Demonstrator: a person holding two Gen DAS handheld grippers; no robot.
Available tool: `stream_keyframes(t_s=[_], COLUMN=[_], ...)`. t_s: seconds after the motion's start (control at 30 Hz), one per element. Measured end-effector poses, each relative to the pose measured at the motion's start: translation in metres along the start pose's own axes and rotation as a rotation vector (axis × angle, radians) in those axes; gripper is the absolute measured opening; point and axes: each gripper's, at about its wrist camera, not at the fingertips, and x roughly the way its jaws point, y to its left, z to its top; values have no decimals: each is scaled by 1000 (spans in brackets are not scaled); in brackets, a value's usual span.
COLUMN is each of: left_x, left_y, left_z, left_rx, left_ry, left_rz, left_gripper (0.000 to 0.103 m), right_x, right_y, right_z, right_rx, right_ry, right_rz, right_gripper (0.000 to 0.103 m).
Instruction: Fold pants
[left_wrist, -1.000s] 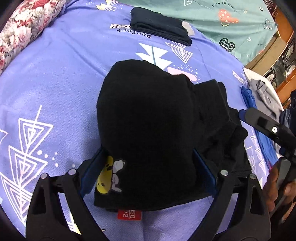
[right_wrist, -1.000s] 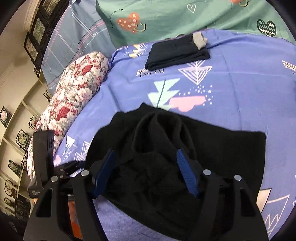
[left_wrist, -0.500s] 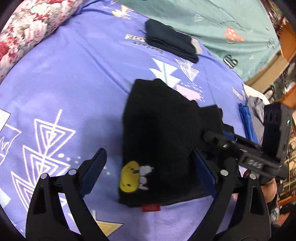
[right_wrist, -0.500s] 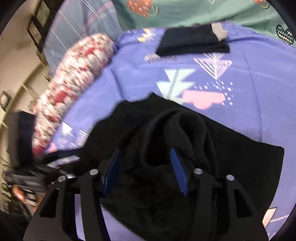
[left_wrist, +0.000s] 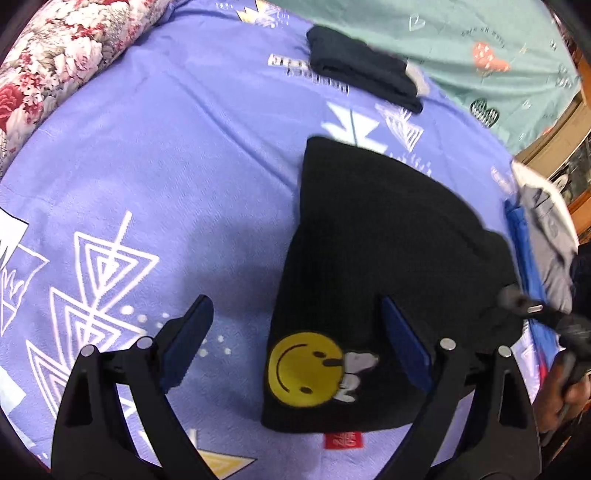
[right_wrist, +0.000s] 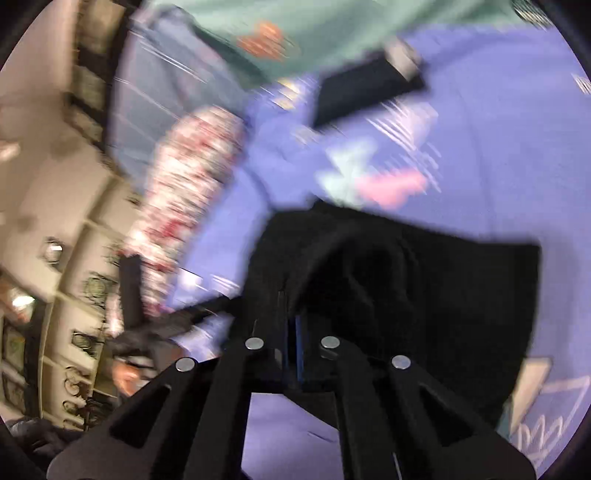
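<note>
The purple bed sheet (left_wrist: 155, 155) carries the black pants (left_wrist: 369, 236), already folded into a compact bundle though its right side is bunched, so I judge some folding and tidying remains. The left claw (left_wrist: 295, 343) stands wide, the pants' smiley patch (left_wrist: 304, 369) just ahead between its fingers. The right claw (right_wrist: 293, 343) is pinched narrow on the pants' near edge.

We note pants (left_wrist: 388, 258) lying on bedsheet (left_wrist: 166, 166); folded garment (left_wrist: 362, 72) behind them, bolster (left_wrist: 62, 55) far left, clothes pile (left_wrist: 543, 236) right.
</note>
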Motion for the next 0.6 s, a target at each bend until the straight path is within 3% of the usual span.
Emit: stream_keyframes(t_s=[0.03,0.1,0.13,0.2,0.23,0.27,0.33,0.47,0.6], left_x=[4,9,10,10,10,10,10,10,10], left_y=[-3,-6,-7,-6,-5,-4,-3,-5,-5], left_z=[-2,-4,-5,-4,-3,-3,-3,-6,-6], left_rx=[8,23,27,24,19,16,15,20,21], left_ry=[12,24,23,24,27,28,28,22,26], left_rz=[-3,6,14,16,10,7,6,11,8], left_gripper=[93,93,93,93,93,93,93,93,93], right_x=[13,19,13,-1,-12,-20,-26,-12,3], right_y=[-8,-15,-15,-11,-12,-12,-18,-36,-29], right_z=[-3,-7,-6,-6,-7,-7,-11,-18,-20], right_rx=[21,45,52,44,37,31,43,136,124], right_ry=[32,37,21,-6,-42,-68,-70,-6,18], right_rz=[-49,-33,-20,-34,-62,-77,-79,1,12], right_gripper=[10,13,19,50,72,79,79,79,79])
